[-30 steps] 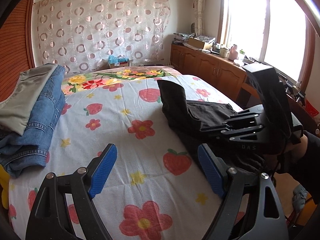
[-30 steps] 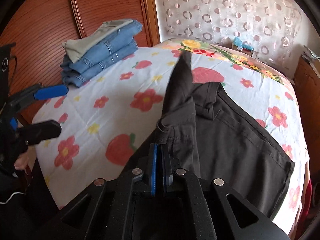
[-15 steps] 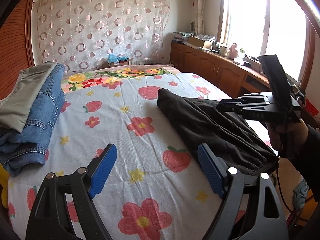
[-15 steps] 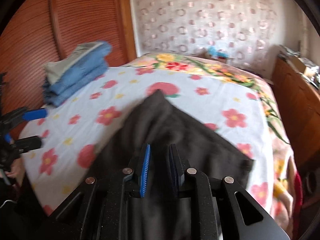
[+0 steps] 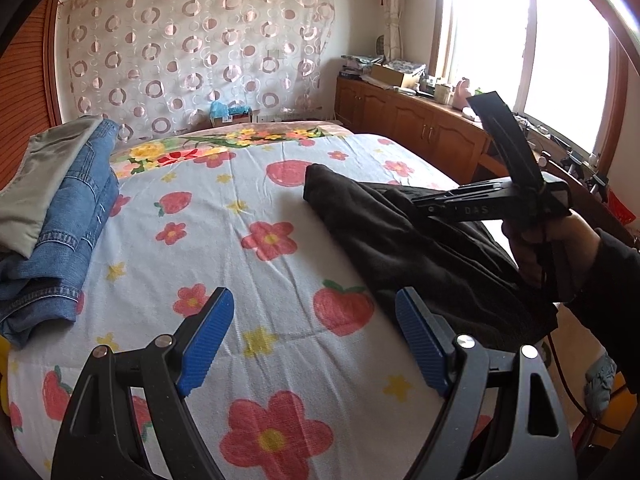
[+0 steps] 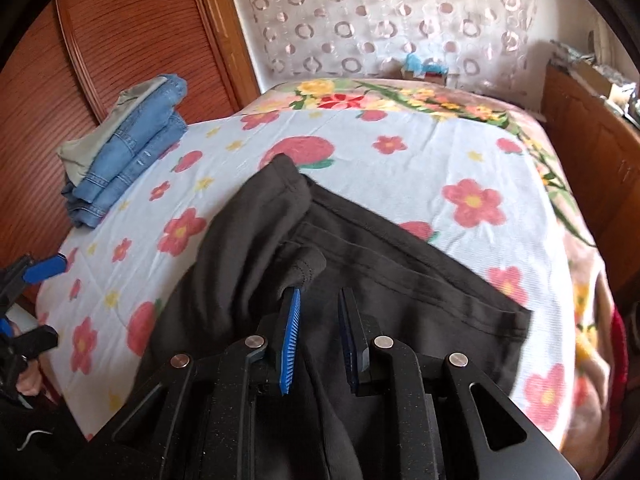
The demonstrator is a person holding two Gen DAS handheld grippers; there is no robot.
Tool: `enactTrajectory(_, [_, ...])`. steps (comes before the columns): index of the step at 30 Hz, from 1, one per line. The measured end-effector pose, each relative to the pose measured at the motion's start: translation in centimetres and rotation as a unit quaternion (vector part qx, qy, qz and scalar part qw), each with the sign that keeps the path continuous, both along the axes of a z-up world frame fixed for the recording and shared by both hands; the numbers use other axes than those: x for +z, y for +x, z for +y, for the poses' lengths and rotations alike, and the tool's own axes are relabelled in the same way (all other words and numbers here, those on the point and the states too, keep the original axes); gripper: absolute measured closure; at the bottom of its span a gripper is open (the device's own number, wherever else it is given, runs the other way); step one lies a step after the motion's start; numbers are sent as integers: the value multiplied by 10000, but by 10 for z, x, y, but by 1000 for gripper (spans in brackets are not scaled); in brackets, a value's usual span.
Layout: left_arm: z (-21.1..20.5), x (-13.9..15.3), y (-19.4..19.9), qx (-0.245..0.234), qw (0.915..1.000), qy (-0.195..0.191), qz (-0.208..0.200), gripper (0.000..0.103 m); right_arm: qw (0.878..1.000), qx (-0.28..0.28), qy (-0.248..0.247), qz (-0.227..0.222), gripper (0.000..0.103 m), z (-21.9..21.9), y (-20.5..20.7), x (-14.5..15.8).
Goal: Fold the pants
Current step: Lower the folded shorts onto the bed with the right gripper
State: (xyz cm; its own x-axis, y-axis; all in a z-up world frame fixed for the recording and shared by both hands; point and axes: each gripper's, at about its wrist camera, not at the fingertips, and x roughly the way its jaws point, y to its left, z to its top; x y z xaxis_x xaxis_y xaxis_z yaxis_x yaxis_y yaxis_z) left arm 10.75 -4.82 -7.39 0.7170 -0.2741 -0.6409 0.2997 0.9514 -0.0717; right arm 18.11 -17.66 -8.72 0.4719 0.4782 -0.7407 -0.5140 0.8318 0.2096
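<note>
**A:** Strawberry-and-flower bedsheet [image 5: 256, 288] fills both views, with the stack of folded jeans [image 6: 132, 160] at its wall-side edge; where are the dark pants [image 6: 400, 288] relative to that stack?

**B:** Well apart from it, on the opposite half of the bed, toward the window side; one narrow end points up the bed toward the patterned curtain [image 5: 192, 60], the wide end lies at the near edge, so the long axis runs roughly alongside the stack, from near edge to far.

**A:** Which hand-held gripper is nearer?

**B:** The right hand-held gripper [image 6: 318, 328]; it hangs directly over the wide end, pointing up the bed along the cloth, its jaws a little apart with nothing pinched; a small fold of fabric [image 6: 308, 266] sits just ahead of its blue pad. The left hand-held gripper [image 5: 312, 340] is spread wide and empty over bare sheet, between the stack and the pants; the pants lie off to its right.

**A:** What differs from a second ago?

**B:** Then the right jaws were clamped on the dark cloth and held a leg up; they have just been opening, the cloth has dropped flat, and the right one has drawn back toward the near edge; the left looks unmoved.
</note>
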Motion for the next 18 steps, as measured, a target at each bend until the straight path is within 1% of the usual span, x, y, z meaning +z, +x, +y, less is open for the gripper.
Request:
enactTrajectory(5, [0, 0, -1, 6, 10000, -11, 23, 19, 9997, 190, -9, 164, 84, 8, 11, -8])
enactTrajectory(6, [0, -1, -1, 5, 10000, -4, 27, 19, 9996, 200, -22, 187, 86, 9, 12, -9])
enactTrajectory(7, [0, 0, -1, 6, 10000, -3, 26, 19, 9996, 215, -22, 206, 86, 10, 13, -9])
enactTrajectory(14, [0, -1, -1, 11, 10000, -8, 28, 19, 9983, 311, -458, -196, 86, 25, 3, -7])
enactTrajectory(18, [-1, -2, 0, -5, 10000, 4, 45, 19, 9987, 339, -375, -118, 86, 26, 5, -11])
